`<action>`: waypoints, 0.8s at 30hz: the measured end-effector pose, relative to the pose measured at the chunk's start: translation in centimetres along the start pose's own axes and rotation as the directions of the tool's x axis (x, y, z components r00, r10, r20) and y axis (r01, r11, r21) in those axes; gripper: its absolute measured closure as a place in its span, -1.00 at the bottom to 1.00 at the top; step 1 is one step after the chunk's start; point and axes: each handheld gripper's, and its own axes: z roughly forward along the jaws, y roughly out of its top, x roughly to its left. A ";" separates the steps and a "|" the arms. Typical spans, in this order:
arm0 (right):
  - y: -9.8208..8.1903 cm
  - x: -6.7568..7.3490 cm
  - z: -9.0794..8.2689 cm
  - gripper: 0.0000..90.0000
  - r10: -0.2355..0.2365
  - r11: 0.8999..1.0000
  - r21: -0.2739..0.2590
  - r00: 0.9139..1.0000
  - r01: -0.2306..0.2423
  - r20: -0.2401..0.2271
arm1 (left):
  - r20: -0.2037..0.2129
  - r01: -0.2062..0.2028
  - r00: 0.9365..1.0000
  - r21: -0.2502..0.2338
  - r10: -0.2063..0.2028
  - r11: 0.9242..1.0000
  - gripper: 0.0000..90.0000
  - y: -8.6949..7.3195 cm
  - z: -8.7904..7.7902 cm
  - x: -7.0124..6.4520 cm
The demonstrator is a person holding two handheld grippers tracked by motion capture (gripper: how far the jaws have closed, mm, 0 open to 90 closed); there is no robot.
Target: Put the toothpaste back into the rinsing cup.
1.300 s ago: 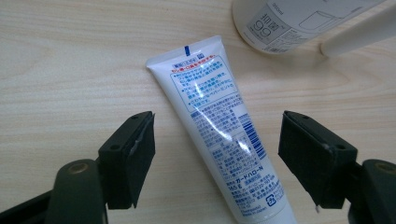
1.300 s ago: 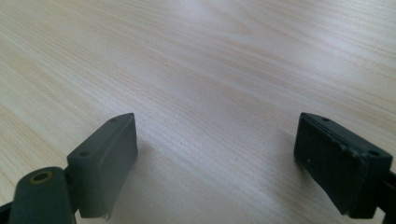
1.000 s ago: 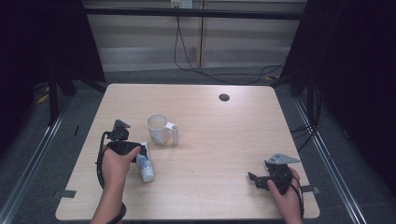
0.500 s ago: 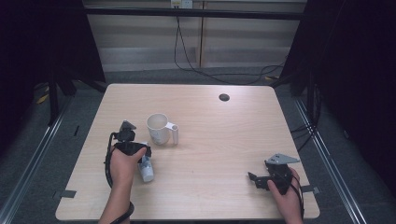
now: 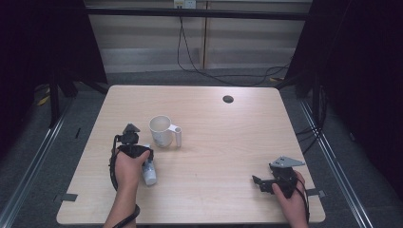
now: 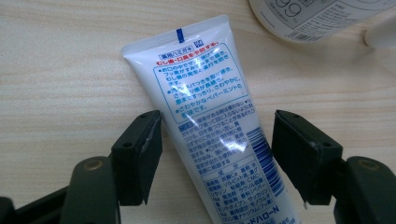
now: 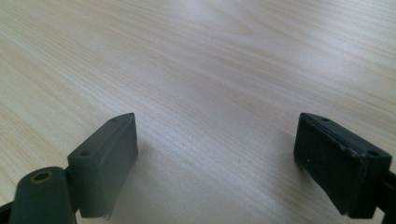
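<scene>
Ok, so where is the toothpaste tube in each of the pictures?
High view: the toothpaste tube lies on the table at lower left, beside the left gripper, just in front of the white mug.
Left gripper view: it runs up the middle, between the open jaws, which have just been closing and do not yet press it.
Right gripper view: not in it.
Shared landmark: the mug, top right in the left gripper view.
</scene>
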 end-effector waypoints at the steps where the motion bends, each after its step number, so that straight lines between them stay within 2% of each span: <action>1: 0.0 0.0 0.0 -0.71 0.000 1.000 0.000 1.000 0.000 0.000 | -0.001 -0.008 1.000 0.007 0.008 1.000 -0.25 0.0 0.0 0.1; 3: 0.0 0.0 0.0 -0.71 0.000 1.000 0.000 1.000 0.000 -0.001 | -0.005 0.001 1.000 0.007 -0.001 1.000 -0.25 0.1 0.0 -0.1; 7: 0.0 0.0 0.0 -0.71 -0.001 1.000 0.000 1.000 0.001 -0.002 | -0.015 -0.009 1.000 0.005 0.009 1.000 -0.25 0.1 0.2 -0.2; 10: 0.0 0.0 0.0 -0.71 -0.001 1.000 0.000 1.000 0.001 -0.001 | -0.013 -0.002 1.000 0.008 0.002 1.000 -0.26 0.1 0.6 -0.3; 11: 0.0 0.0 0.0 -0.71 -0.001 1.000 0.000 1.000 0.001 -0.001 | -0.018 -0.014 1.000 0.018 0.014 1.000 -0.26 0.0 0.6 -0.2; 12: 0.0 0.0 0.0 -0.71 -0.001 1.000 0.000 1.000 0.001 -0.001 | -0.010 -0.008 1.000 0.018 0.008 1.000 -0.24 0.0 0.8 -0.3; 14: 0.0 0.0 0.0 -0.71 -0.002 1.000 -0.002 1.000 0.002 -0.001 | -0.026 -0.013 1.000 0.019 0.013 1.000 -0.18 -0.1 0.9 -0.4; 16: 0.0 0.0 0.0 -0.71 0.000 1.000 0.000 1.000 0.000 -0.003 | -0.015 -0.009 1.000 0.021 0.009 1.000 -0.13 -0.1 0.9 -0.7; 20: 0.0 0.0 0.0 -0.71 0.000 1.000 0.000 1.000 0.000 -0.003 | -0.026 -0.025 0.999 0.024 0.026 0.999 0.31 -0.1 0.5 -1.2; 21: 0.0 0.0 0.0 -0.71 -0.002 1.000 -0.001 1.000 0.002 -0.002 | -0.036 -0.043 0.998 0.014 0.044 0.999 0.39 -0.1 0.2 -1.4; 24: 0.0 0.0 0.0 -0.71 -0.002 1.000 0.000 1.000 0.002 -0.003 | -0.039 -0.065 0.997 0.018 0.066 0.998 0.48 -0.1 0.0 -1.3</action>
